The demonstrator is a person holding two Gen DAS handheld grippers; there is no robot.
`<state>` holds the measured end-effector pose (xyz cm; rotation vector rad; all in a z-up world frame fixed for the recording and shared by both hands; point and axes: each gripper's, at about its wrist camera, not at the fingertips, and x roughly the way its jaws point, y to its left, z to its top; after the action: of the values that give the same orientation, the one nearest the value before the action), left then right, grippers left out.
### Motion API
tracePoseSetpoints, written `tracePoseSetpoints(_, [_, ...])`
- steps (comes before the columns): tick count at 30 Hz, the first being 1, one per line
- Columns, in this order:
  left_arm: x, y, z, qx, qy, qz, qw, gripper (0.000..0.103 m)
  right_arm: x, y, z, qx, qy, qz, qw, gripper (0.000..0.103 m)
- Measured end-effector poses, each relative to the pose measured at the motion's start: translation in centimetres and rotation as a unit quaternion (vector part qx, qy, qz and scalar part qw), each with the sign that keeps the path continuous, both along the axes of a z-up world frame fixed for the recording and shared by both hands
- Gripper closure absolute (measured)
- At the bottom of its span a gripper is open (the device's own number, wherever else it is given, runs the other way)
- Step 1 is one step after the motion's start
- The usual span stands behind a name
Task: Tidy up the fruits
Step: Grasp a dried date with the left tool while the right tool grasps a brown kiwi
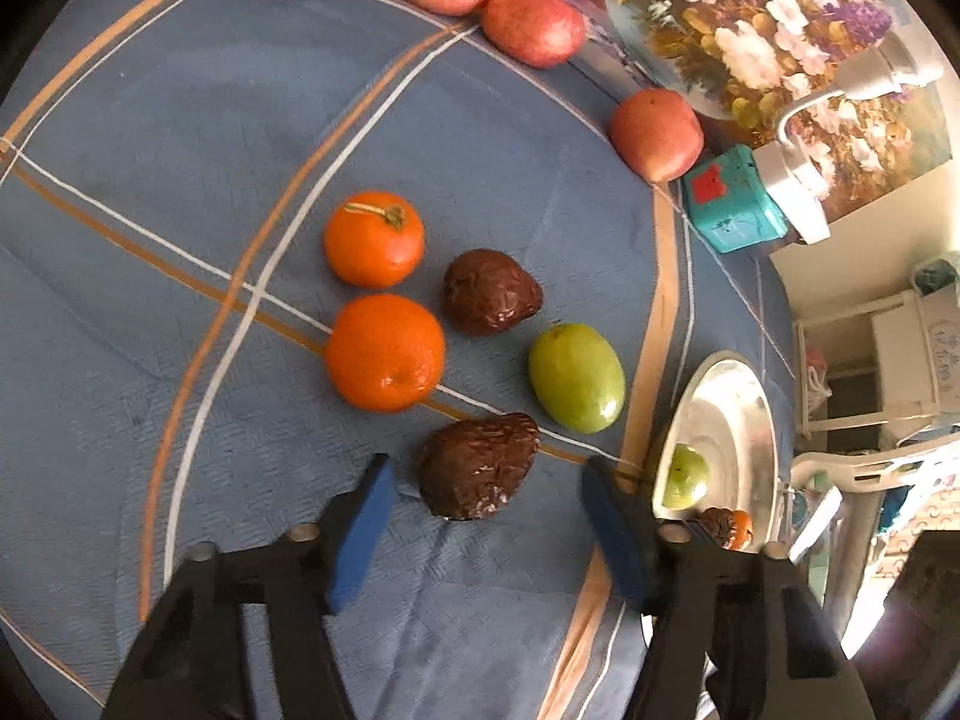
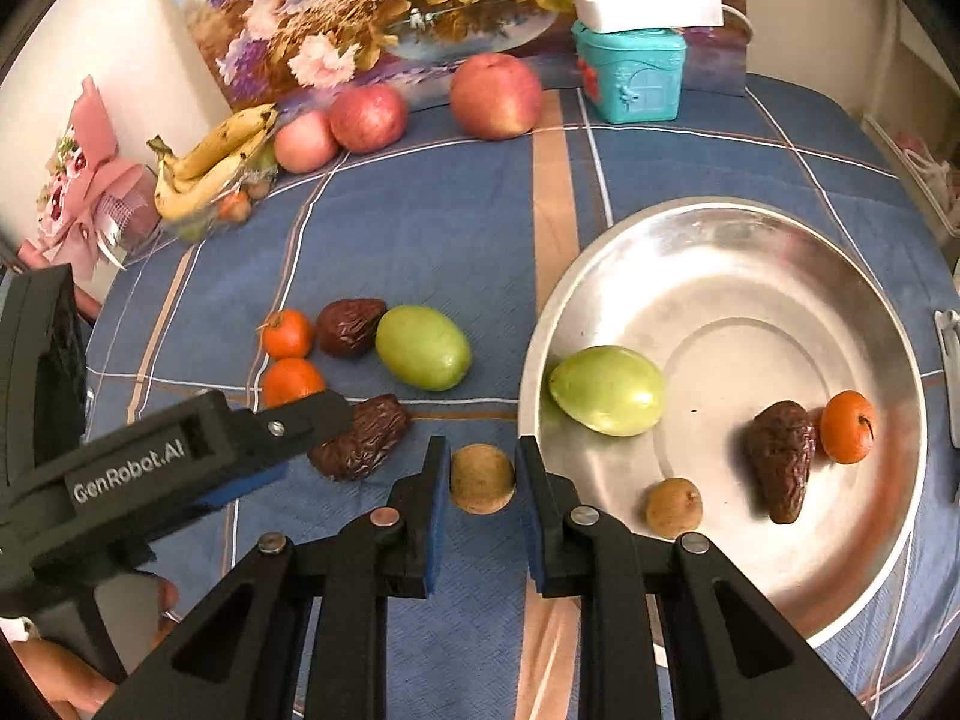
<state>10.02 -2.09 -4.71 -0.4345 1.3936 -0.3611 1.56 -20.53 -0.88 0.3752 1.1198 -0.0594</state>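
Observation:
My left gripper [image 1: 487,461] straddles a wrinkled brown date [image 1: 477,465] on the blue cloth; both blue pads stand clear of it, so it is open. Beyond it lie two tangerines [image 1: 384,351], a second date [image 1: 492,291] and a green fruit [image 1: 576,378]. My right gripper [image 2: 483,450] is shut on a small round brown fruit [image 2: 483,479] just left of the metal plate [image 2: 720,252]. The plate holds a green fruit [image 2: 606,390], a date [image 2: 780,468], a tangerine [image 2: 846,426] and a small brown fruit [image 2: 673,507]. The right wrist view shows the left gripper [image 2: 315,444] over its date [image 2: 366,441].
Three red apples [image 2: 495,96] line the back of the table before a floral painting [image 2: 372,0]. Bananas [image 2: 210,162] in a clear bag and a pink bouquet [image 2: 90,192] sit at the back left. A teal toy house [image 2: 630,72] with a white adapter [image 2: 648,0] stands behind the plate.

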Motion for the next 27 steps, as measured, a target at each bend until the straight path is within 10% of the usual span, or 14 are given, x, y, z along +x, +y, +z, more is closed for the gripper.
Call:
tracePoseSetpoints(6, [0.0, 0.4, 0.1, 0.006, 0.000, 0.014, 0.9999, 0.066, -0.6, -0.2, 0.3, 0.000, -0.004, -0.004, 1.000, 0.080])
tracePoseSetpoints(27, [-0.6, 2.3, 4.2, -0.016, -0.063, 0.034, 0.9973, 0.074, -1.3, -2.6, 1.1, 0.018, -0.019, -0.054, 0.998, 0.080])
